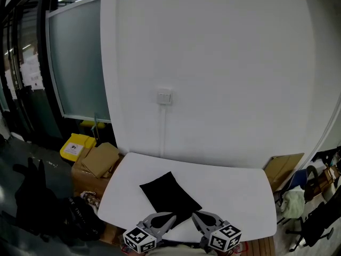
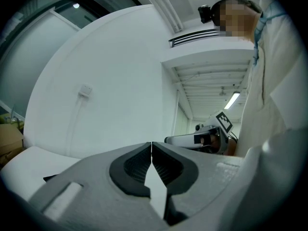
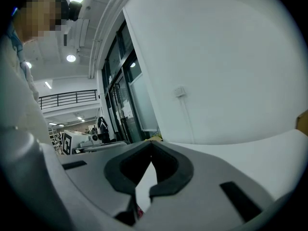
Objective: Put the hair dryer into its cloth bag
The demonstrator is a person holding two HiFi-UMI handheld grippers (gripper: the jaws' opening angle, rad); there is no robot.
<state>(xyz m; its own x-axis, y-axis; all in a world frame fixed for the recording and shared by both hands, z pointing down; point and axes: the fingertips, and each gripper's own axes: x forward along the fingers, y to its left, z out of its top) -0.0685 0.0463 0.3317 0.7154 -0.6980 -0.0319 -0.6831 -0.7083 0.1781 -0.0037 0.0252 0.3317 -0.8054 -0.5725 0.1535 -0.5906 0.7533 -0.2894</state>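
Note:
A flat black cloth bag (image 1: 169, 195) lies on the white table (image 1: 240, 196), left of its middle and turned diagonally. No hair dryer shows in any view. My left gripper (image 1: 171, 216) and right gripper (image 1: 195, 214) hover side by side at the table's near edge, just in front of the bag's near corner, tips angled toward each other. In the left gripper view the jaws (image 2: 152, 144) are shut with nothing between them, and the right gripper (image 2: 202, 138) appears beyond. The right gripper view also has its jaws (image 3: 151, 144) shut and empty.
The table stands against a white wall with a socket (image 1: 164, 96). Cardboard boxes (image 1: 98, 161) and a yellow box (image 1: 77, 145) sit on the floor at the left, dark bags (image 1: 37, 201) nearer. More cardboard (image 1: 282, 167) and clothes-draped furniture (image 1: 319, 207) are at the right.

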